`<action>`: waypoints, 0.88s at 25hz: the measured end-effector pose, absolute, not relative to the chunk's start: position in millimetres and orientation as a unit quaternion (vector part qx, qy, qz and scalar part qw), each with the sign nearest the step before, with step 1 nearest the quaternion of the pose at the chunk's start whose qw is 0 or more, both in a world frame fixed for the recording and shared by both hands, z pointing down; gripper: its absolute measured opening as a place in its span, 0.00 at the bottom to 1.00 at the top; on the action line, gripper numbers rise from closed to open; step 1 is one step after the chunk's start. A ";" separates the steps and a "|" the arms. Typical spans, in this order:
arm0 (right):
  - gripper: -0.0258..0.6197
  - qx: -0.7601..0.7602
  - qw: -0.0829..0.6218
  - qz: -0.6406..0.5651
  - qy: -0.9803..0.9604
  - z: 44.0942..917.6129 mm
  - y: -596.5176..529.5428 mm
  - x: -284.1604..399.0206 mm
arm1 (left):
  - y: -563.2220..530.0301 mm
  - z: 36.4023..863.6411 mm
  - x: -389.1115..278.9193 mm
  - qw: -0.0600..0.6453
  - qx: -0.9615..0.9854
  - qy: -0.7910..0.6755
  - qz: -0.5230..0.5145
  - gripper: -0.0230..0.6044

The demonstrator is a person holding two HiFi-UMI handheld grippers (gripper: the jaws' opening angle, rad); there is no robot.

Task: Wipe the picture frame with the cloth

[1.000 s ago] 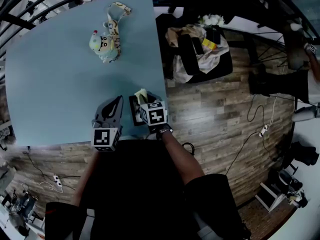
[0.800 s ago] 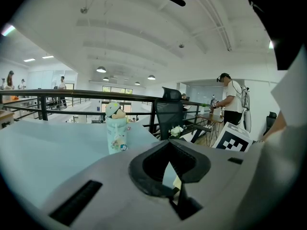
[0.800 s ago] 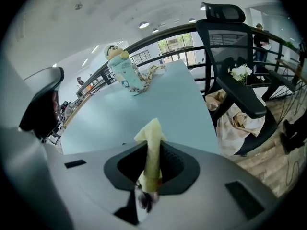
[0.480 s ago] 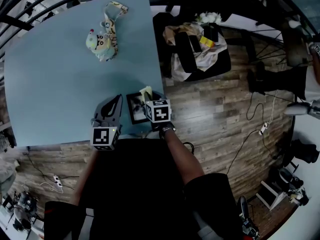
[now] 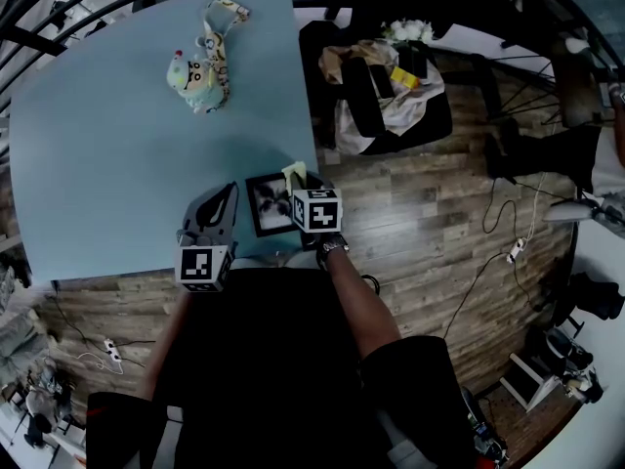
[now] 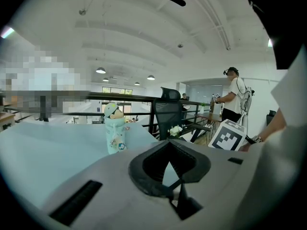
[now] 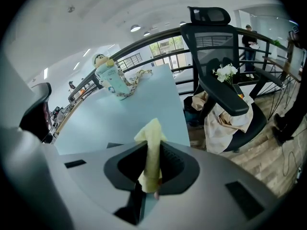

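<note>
Frame [image 5: 270,204] dark, flat; cloth [image 7: 152,147] yellow

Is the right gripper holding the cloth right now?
Yes, shut on it: the right gripper view shows the yellow cloth pinched upright between the jaws of the right gripper.

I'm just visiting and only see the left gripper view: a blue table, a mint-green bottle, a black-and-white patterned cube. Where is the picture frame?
Observer: The black picture frame lies flat near the pale blue table's near right corner, beside the left tool.
Visitor: And the cloth?
Observer: The pale yellow cloth is pinched in the right tool, at the frame's far right corner.
</note>
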State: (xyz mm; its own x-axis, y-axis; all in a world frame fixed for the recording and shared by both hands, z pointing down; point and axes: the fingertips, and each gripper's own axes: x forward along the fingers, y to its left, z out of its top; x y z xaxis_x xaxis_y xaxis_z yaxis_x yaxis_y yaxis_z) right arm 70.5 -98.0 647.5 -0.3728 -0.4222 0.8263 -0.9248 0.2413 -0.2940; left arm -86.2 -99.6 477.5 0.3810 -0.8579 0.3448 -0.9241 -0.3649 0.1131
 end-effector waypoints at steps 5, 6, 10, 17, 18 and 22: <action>0.13 0.463 0.294 0.405 -0.732 634.6 -96.4 67.8 | -94.5 472.1 -89.2 0.133 0.816 -0.552 0.109 0.03; 0.13 0.460 0.292 0.405 -0.734 632.7 -94.9 65.2 | -93.2 470.9 -89.7 0.133 0.815 -0.553 0.107 0.03; 0.13 0.442 0.293 0.402 -0.746 627.8 -86.5 49.0 | -82.3 474.0 -96.9 0.132 0.808 -0.562 0.114 0.03; 0.13 0.402 0.308 0.390 -0.769 627.2 -71.6 13.2 | -67.9 466.6 -113.1 0.143 0.790 -0.587 0.109 0.03; 0.13 0.396 0.310 0.389 -0.772 627.8 -69.4 8.5 | -66.7 465.5 -115.5 0.140 0.789 -0.589 0.109 0.03; 0.13 0.376 0.321 0.384 -0.780 632.0 -61.8 -9.5 | -56.1 466.4 -126.8 0.144 0.778 -0.602 0.109 0.03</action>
